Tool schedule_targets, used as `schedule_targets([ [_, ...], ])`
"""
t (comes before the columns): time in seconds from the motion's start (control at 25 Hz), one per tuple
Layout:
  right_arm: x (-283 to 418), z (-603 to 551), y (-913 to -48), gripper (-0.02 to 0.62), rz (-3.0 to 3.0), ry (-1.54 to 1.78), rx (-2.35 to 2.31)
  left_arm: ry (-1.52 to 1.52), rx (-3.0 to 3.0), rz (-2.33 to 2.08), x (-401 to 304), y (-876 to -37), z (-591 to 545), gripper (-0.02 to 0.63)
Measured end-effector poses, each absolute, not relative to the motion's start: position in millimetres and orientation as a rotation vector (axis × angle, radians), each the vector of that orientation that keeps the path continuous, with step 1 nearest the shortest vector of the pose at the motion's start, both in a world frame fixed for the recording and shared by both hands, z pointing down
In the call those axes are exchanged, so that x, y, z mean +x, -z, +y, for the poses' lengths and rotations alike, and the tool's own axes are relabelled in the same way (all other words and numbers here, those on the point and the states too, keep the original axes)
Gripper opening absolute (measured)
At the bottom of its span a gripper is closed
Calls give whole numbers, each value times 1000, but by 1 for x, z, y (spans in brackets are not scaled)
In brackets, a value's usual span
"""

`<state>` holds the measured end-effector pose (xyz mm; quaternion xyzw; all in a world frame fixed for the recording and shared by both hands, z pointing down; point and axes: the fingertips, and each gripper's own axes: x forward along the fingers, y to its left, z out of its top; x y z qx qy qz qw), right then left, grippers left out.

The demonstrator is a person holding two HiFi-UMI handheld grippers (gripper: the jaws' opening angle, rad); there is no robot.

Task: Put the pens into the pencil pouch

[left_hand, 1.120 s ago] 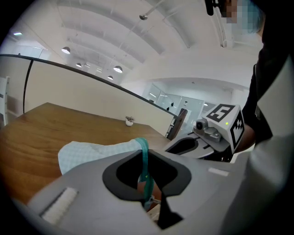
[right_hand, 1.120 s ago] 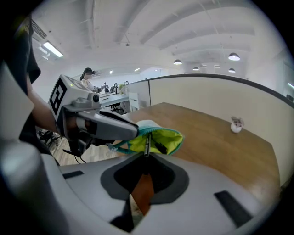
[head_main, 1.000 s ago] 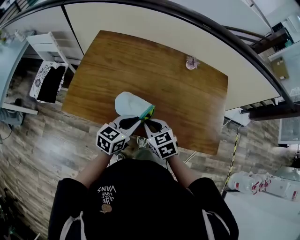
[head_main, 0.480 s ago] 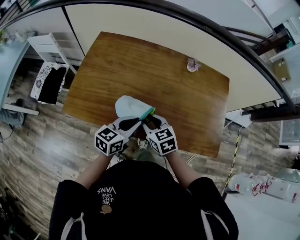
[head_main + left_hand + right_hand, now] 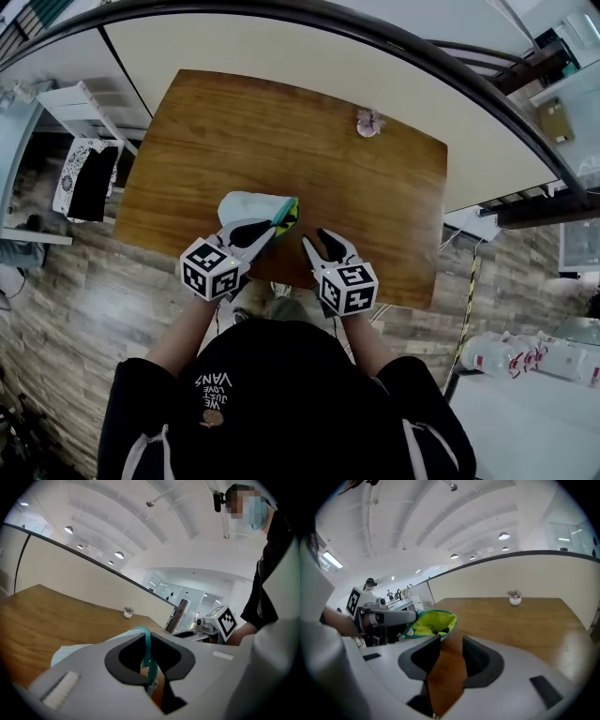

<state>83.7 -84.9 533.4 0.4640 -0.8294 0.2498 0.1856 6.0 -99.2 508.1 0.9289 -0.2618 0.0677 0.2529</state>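
A pale blue pencil pouch with a teal zipper rim and a lime lining lies near the front edge of the wooden table. Its mouth gapes toward my right side, and small dark shapes show inside. My left gripper is shut on the pouch's teal zipper rim and holds it up. My right gripper stands just right of the pouch, apart from it. Its jaws are opening and only bare table shows between them.
A small white and pink ornament sits near the table's far edge, also in the right gripper view. A white shelf unit stands on the floor to the left. The person's body is close against the table's front edge.
My right gripper has let go of the pouch's rim, opened and drawn off to the right. The left gripper keeps its hold and has shifted slightly.
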Motion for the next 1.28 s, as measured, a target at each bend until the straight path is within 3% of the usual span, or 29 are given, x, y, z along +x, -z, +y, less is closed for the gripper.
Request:
schedule_targets([
  [0.36, 162, -89, -541, 115, -2213, -775, 1531, -269, 2634, -613, 61, -507, -138, 44],
  [0.76, 227, -91, -547, 115, -2124, -826, 1649, -570, 2890, -385, 140, -543, -159, 44],
  [0.96, 242, -94, -552, 115, -2111, -841, 1626, -775, 2927, -285, 152, -581, -153, 46],
  [1.28, 231, -107, -559, 115, -2126, -829, 1566, -829, 2902, -275, 147, -601, -149, 48],
])
